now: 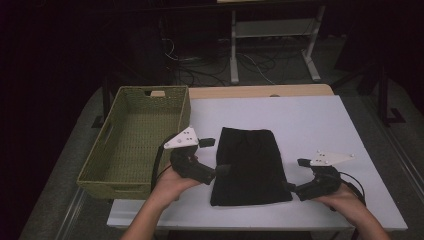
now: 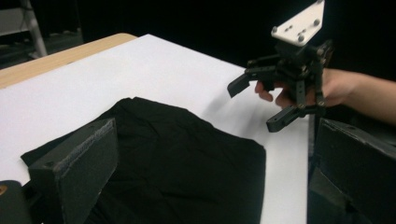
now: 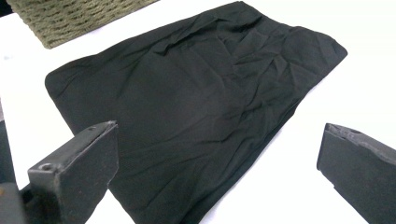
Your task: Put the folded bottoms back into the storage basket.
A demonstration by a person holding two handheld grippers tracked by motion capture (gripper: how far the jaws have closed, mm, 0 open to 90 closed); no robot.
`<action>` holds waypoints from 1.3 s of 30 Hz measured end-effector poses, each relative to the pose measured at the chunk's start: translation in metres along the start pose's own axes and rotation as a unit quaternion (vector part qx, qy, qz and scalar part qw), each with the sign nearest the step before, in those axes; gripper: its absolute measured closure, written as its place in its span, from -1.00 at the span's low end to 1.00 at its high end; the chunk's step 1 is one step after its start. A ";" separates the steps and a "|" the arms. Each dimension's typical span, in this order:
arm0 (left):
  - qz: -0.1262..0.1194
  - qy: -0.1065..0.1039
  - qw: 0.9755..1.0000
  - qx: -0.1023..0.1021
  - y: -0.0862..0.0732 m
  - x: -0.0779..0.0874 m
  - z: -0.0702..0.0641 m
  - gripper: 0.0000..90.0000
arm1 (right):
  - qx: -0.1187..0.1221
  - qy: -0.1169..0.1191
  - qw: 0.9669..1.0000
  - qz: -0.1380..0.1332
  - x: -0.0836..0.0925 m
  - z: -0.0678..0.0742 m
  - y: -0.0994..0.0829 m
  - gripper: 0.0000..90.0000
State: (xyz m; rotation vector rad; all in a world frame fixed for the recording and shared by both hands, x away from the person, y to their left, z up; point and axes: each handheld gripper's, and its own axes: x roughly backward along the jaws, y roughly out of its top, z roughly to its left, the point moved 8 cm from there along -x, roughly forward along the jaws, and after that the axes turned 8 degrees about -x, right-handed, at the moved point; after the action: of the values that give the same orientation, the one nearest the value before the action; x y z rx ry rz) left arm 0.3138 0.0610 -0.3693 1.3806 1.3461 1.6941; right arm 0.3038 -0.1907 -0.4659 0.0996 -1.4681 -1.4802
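So there's a white rectangular table [image 1: 310,125] with a folded black cloth [image 1: 250,165] lying flat in the middle of it, a bit wrinkled, long side running away from the person. Off to the left, a green woven rectangular basket [image 1: 132,140] sits on the table's left edge, close to the cloth but not touching it.

The left gripper [image 1: 217,156], black with a grey three-cornered plate on top, is held in the left hand [image 1: 172,182] right at the cloth's left edge. Its jaws are spread wide; from the high view one tip looks like it's over the edge of the fabric, but I can't tell whether it actually touches. In the left gripper view the cloth [image 2: 187,163] sits between and beyond the two black jaws, with nothing caught in them.

The right gripper [image 1: 296,175], same build, is in the right hand [image 1: 347,200] just beside the cloth's lower right corner. Jaws also wide apart, empty. You can see it from the left gripper view too [image 2: 259,105], hanging above the white tabletop. In the right gripper view the cloth [image 3: 201,102] spreads out ahead of the jaws, with a corner of the basket [image 3: 70,18] at top left.
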 end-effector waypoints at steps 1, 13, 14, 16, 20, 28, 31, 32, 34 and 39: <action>0.001 -0.003 1.000 0.000 0.000 -0.002 -0.002 -0.99 | 0.000 0.002 1.000 0.001 0.000 0.000 -0.001 -1.00; 0.028 -0.003 1.000 0.006 -0.022 -0.031 -0.016 -0.99 | 0.003 0.009 1.000 0.001 -0.002 0.002 -0.002 -1.00; 0.029 -0.001 1.000 0.010 -0.026 -0.034 -0.016 -0.99 | 0.003 0.010 1.000 0.001 -0.002 0.002 -0.002 -1.00; 0.035 0.006 0.999 0.013 -0.032 -0.038 -0.016 -0.99 | 0.004 0.010 1.000 0.002 -0.002 0.003 -0.002 -1.00; 0.046 0.019 0.999 0.013 -0.043 -0.045 -0.015 -0.99 | 0.008 0.011 1.000 0.002 -0.003 0.003 -0.002 -1.00; 0.071 0.036 0.996 0.029 -0.067 -0.062 -0.011 -0.99 | 0.014 0.016 1.000 0.004 -0.005 0.006 -0.004 -1.00; 0.080 0.048 0.995 0.029 -0.070 -0.067 -0.005 -0.99 | 0.013 0.018 1.000 0.007 -0.006 0.006 -0.005 -1.00; 0.082 0.051 0.995 0.031 -0.070 -0.069 -0.003 -0.99 | 0.013 0.017 1.000 0.008 -0.007 0.006 -0.005 -1.00; 0.087 0.057 0.994 0.033 -0.070 -0.073 0.003 -0.97 | 0.014 0.018 1.000 0.011 -0.008 0.006 -0.006 -1.00; 0.091 0.073 0.992 0.044 -0.070 -0.081 0.016 -0.96 | 0.016 0.018 1.000 0.012 -0.009 0.007 -0.006 -1.00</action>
State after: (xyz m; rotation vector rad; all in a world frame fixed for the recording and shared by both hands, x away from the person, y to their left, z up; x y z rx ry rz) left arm 0.3426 0.0187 -0.4645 1.4929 1.4284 1.9082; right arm 0.2998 -0.1811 -0.4741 0.1274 -1.4596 -1.4287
